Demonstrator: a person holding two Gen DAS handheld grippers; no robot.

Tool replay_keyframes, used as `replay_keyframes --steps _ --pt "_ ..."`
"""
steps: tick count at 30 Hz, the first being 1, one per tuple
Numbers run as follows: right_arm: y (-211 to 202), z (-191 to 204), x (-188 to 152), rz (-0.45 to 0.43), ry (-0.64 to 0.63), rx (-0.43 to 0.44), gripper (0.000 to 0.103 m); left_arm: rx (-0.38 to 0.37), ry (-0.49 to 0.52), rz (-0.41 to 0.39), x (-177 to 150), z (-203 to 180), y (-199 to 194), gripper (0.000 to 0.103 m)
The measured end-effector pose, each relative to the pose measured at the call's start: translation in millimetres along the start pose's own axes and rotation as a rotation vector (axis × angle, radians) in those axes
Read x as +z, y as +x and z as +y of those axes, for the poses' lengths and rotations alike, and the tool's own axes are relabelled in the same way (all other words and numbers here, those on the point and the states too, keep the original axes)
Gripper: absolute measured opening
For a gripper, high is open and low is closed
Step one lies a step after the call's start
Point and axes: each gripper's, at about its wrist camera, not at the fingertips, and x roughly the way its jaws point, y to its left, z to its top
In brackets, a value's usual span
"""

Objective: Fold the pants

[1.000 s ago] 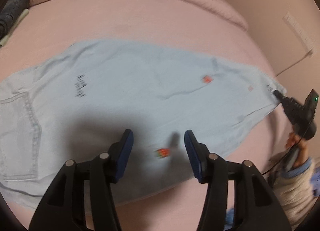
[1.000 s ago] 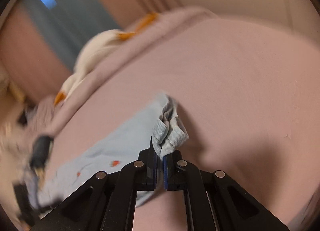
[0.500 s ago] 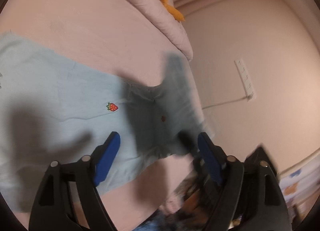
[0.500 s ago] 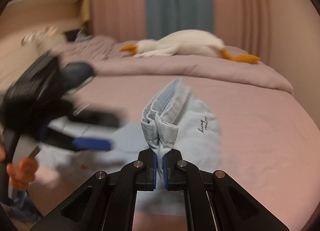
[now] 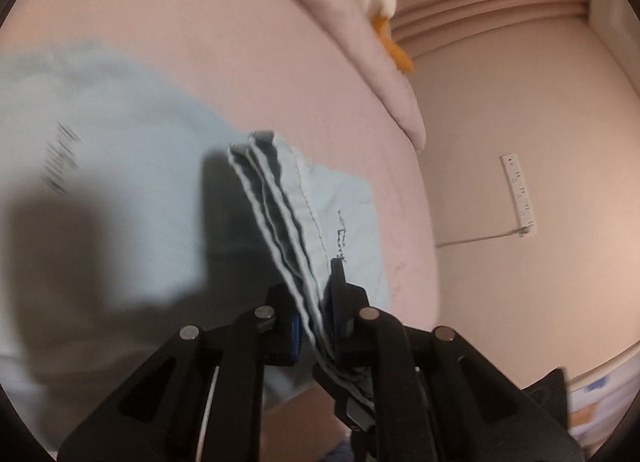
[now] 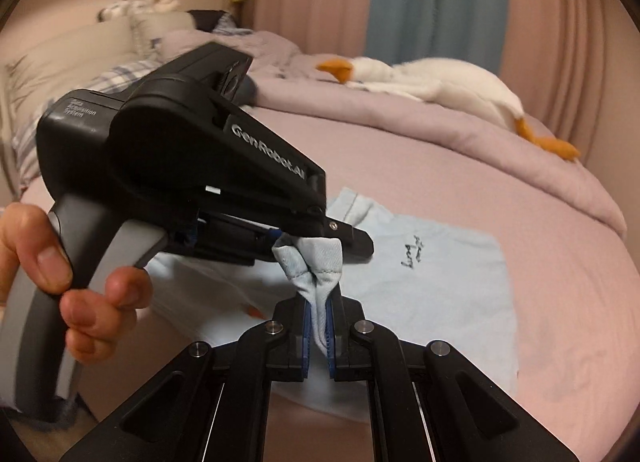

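Both of your tongs are clamped on the same bunched hem of the pale blue pants (image 6: 432, 274): the right tongs (image 6: 318, 332) pinch a narrow wad of cloth between their blue pads, and the left tongs (image 6: 340, 240) bite the same wad just above and ahead of them, the two almost touching. In the left wrist view the left tongs (image 5: 316, 326) hold several stacked cloth edges that fan out ahead of them, while the rest of the pants lies flat on the pink bed (image 6: 520, 190) below and beyond. The main risk is the handover: if you let go with one side while the other holds only part of the stack, the loose layers will slip out and the fold will open. That view is blurred, so I cannot say for sure that every layer sits between the left pads. With the two tools so close they may also knock together and jerk the hem. Pulling hard could drag the flat part across the bed and wrinkle it. The plush goose (image 6: 440, 80) lies far beyond the tongs and is no hazard.
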Motion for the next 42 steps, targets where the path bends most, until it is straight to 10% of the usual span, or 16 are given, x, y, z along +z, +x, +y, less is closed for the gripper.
replay_keyframes --steps 9,12,17,23,28,34,39,42 --pt "39.4 60.5 11.5 0.05 -0.109 0.153 0.005 0.223 0.041 -0.082 0.6 44.7 -48.7 0.01" --pt "65.3 67.2 2.5 0.176 -0.108 0.212 0.033 0.336 0.046 -0.048 -3.4 59.1 -44.3 0.011" --pt "56.2 41.0 3.1 0.221 -0.012 0.297 0.046 0.36 0.057 -0.051 0.3 66.1 -52.2 0.023" --pt "15.6 -39.0 5.0 0.148 0.25 0.352 0.047 0.363 0.146 -0.135 10.4 42.6 -79.9 0.033" --pt "15.0 -76.9 -8.2 0.17 0.328 0.173 0.045 0.276 0.194 -0.093 11.8 14.4 -49.2 0.031" --pt "32.3 -86.7 -43.6 0.333 0.343 0.061 0.02 0.354 0.144 0.021 -8.7 43.0 -17.9 0.02" --pt "34.4 -80.4 -23.1 0.38 0.327 0.04 0.02 0.337 0.141 0.003 -30.7 59.2 -41.5 0.006" --pt "40.9 -55.1 3.7 0.308 0.275 0.172 0.02 0.336 0.139 0.002 -28.9 56.1 -41.1 0.006"
